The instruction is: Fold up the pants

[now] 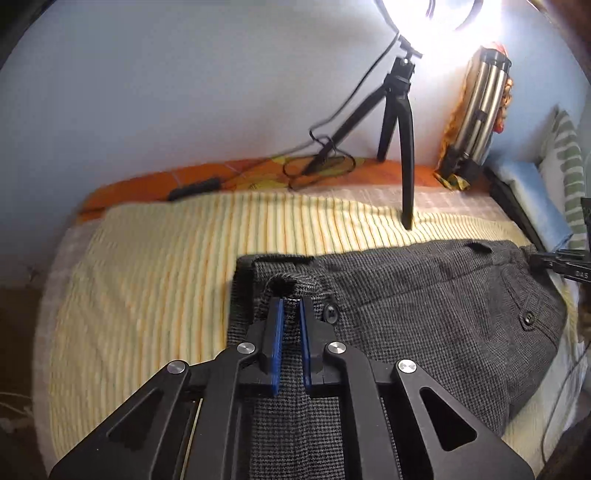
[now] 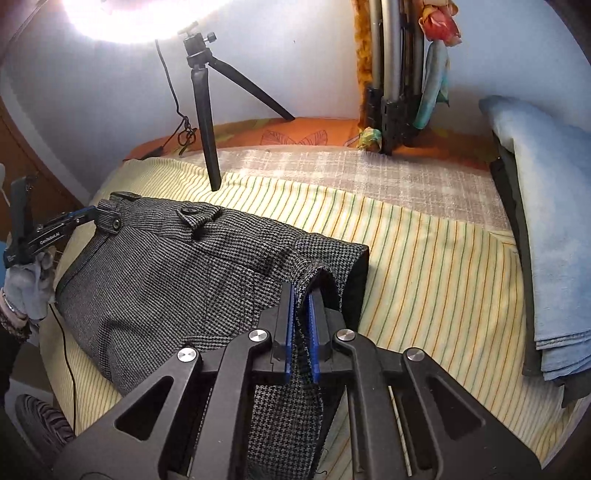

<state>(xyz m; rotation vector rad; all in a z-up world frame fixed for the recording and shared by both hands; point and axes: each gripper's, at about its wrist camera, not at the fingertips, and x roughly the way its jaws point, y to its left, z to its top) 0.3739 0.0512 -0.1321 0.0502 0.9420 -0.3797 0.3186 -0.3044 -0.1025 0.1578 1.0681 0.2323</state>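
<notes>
The bed (image 2: 424, 236) is covered by a yellow striped sheet (image 1: 155, 266). On it are laid the grey houndstooth pants (image 2: 166, 280) at lower centre, a black tripod (image 2: 205, 122) behind them, and folded blue cloths (image 2: 550, 229) at the frame's right edge.

I see a pale blue wall (image 1: 184, 92) behind a bed (image 1: 147, 288) spread with a yellow striped sheet. A glaring ring light (image 1: 428, 11) on a black tripod (image 1: 399, 129) stands there; folded blue cloth (image 2: 546, 240) lies to the right.

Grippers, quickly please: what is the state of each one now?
Left gripper: closed on the grey pants, at the waistband.
Right gripper: closed on a fold of the same pants.
</notes>
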